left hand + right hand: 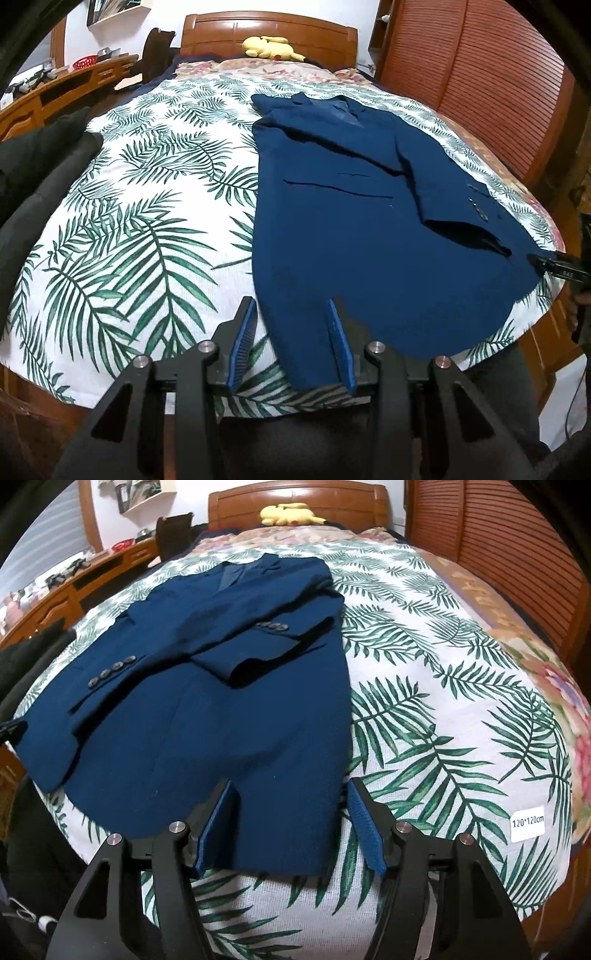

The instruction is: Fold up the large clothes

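Observation:
A dark blue suit jacket (pixel 369 221) lies flat on the leaf-print bedspread (pixel 147 221), collar toward the headboard, both sleeves folded across its front. It also shows in the right wrist view (pixel 221 686). My left gripper (pixel 291 306) is open, its blue pads either side of the jacket's near left hem corner. My right gripper (pixel 290 786) is open over the near right hem corner, empty. The right gripper's tip shows at the far right edge of the left wrist view (pixel 554 267), and the left gripper's tip at the left edge of the right wrist view (pixel 11 731).
A yellow plush toy (pixel 271 46) lies by the wooden headboard (pixel 269 31). Dark clothing (pixel 40 177) is heaped at the bed's left edge. A wooden desk (pixel 70 85) stands left, a slatted wardrobe (pixel 480 74) right. A size label (pixel 527 821) sits on the spread.

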`<state>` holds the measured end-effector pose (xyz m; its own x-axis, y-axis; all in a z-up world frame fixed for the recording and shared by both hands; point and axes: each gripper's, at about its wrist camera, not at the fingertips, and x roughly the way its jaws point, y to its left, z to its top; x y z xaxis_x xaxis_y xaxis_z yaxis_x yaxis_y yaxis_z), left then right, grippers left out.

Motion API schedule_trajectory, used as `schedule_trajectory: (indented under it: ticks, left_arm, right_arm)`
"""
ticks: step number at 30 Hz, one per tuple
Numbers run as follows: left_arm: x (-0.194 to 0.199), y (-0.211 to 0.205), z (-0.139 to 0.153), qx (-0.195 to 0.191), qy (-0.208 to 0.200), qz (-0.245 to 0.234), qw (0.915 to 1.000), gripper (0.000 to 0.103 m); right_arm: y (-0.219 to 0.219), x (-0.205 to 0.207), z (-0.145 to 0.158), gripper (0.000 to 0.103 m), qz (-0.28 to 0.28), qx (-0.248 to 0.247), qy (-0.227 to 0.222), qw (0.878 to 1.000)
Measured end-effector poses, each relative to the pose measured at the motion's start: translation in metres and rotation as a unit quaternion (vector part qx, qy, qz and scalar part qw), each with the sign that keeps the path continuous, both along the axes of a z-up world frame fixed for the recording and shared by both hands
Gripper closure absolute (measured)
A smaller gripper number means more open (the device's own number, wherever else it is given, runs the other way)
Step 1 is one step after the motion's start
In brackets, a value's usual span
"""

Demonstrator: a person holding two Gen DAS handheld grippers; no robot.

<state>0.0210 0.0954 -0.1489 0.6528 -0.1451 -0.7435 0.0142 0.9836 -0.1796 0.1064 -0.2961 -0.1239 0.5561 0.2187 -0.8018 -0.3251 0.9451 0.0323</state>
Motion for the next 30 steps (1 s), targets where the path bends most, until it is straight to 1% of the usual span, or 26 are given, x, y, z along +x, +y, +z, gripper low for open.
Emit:
schedule_trajectory:
  ticks: [1,2,3,4,6,7,9,10,11,12,14,17,20,23,26,27,29,30]
  left_arm:
    - [-0.001,0.0,0.0,-0.004,0.0,0.0,1.0,0.067]
    - [-0.001,0.001,0.0,-0.011,0.001,-0.001,0.9999,0.074]
    - [-0.001,0.001,0.0,-0.016,0.003,-0.001,0.9999,0.078]
    - [-0.001,0.002,0.0,-0.022,0.004,-0.001,0.9998,0.08]
    - [0.0,0.001,0.002,-0.024,0.008,0.002,0.9997,0.088]
    - [0.001,0.0,0.004,-0.022,0.008,-0.001,0.9997,0.09]
    - [0.001,-0.003,0.008,-0.021,0.004,-0.005,0.9998,0.096]
    - [0.001,-0.004,0.01,-0.02,0.003,-0.007,0.9998,0.098]
    - [0.001,-0.006,0.012,-0.019,0.0,-0.009,0.9998,0.1]
    - [0.0,-0.007,0.015,-0.019,-0.003,-0.01,0.9998,0.101]
    - [-0.001,-0.01,0.022,-0.017,-0.011,-0.015,0.9997,0.102]
    - [-0.001,-0.012,0.034,-0.016,-0.032,-0.022,0.9991,0.102]
    - [0.003,-0.012,0.035,-0.018,-0.028,-0.028,0.9991,0.102]
    - [0.005,-0.012,0.033,-0.02,-0.022,-0.03,0.9991,0.102]
    - [0.004,-0.018,0.039,-0.015,-0.029,-0.041,0.9986,0.102]
    - [0.002,-0.02,0.043,-0.014,-0.033,-0.047,0.9983,0.103]
    - [-0.002,-0.026,0.058,-0.007,-0.052,-0.059,0.9969,0.103]
    - [-0.004,-0.026,0.068,-0.006,-0.062,-0.06,0.9963,0.103]
  right_arm:
    - [0.0,0.0,0.0,0.039,-0.001,0.002,0.001,1.0]
    - [0.0,0.0,-0.001,0.039,-0.001,0.004,0.001,1.0]
    - [0.0,-0.001,-0.001,0.04,-0.001,0.006,0.002,1.0]
    - [0.0,0.0,-0.002,0.04,0.0,0.007,0.002,1.0]
    - [0.001,-0.001,-0.001,0.046,0.004,0.009,0.0,1.0]
    - [0.001,-0.001,0.0,0.049,0.004,0.008,-0.003,1.0]
    - [0.001,-0.001,0.003,0.065,0.004,0.007,-0.011,1.0]
    - [0.001,-0.001,0.004,0.068,0.006,0.008,-0.013,1.0]
    - [0.001,0.0,0.005,0.074,0.006,0.008,-0.013,1.0]
    - [0.002,0.0,0.006,0.081,0.006,0.009,-0.014,1.0]
    - [0.003,0.001,0.008,0.087,0.008,0.009,-0.016,1.0]
    - [0.004,0.005,0.007,0.087,0.006,0.018,-0.011,1.0]
    - [0.006,0.012,0.0,0.086,0.009,0.015,0.002,1.0]
    - [0.004,0.016,-0.002,0.085,0.008,0.026,0.015,1.0]
    - [0.003,0.019,-0.002,0.085,0.014,0.031,0.027,0.999]
    - [0.002,0.02,-0.001,0.086,0.015,0.035,0.029,0.999]
    - [-0.001,0.019,0.004,0.096,0.013,0.049,0.027,0.998]
    - [-0.002,0.018,0.009,0.099,0.015,0.059,0.019,0.998]
